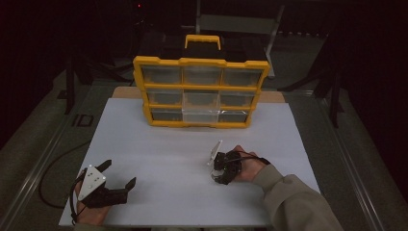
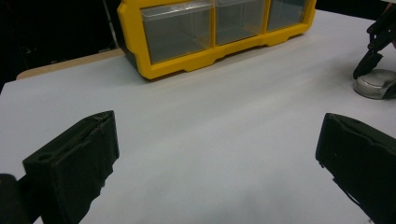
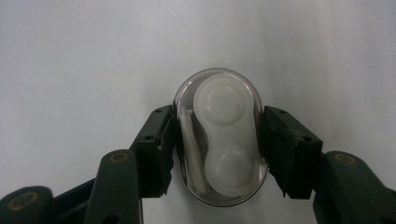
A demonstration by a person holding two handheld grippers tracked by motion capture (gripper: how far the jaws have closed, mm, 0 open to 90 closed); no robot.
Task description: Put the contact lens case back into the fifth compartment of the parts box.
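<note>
Clear oval case (image 3: pixel 219 140) clamped in right tool (image 3: pixel 217 144) on white table (image 3: pixel 70 56)

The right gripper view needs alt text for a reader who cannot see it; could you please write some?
The right hand-held gripper is closed on a clear oval case holding a white two-lobed insert, one black jaw pressing each long side. The case lies on a plain white table surface, seen from directly above.

Yellow drawer cabinet (image 1: pixel 200 91) (black handle on top) at far edge of white board (image 1: pixel 159 159).
</note>
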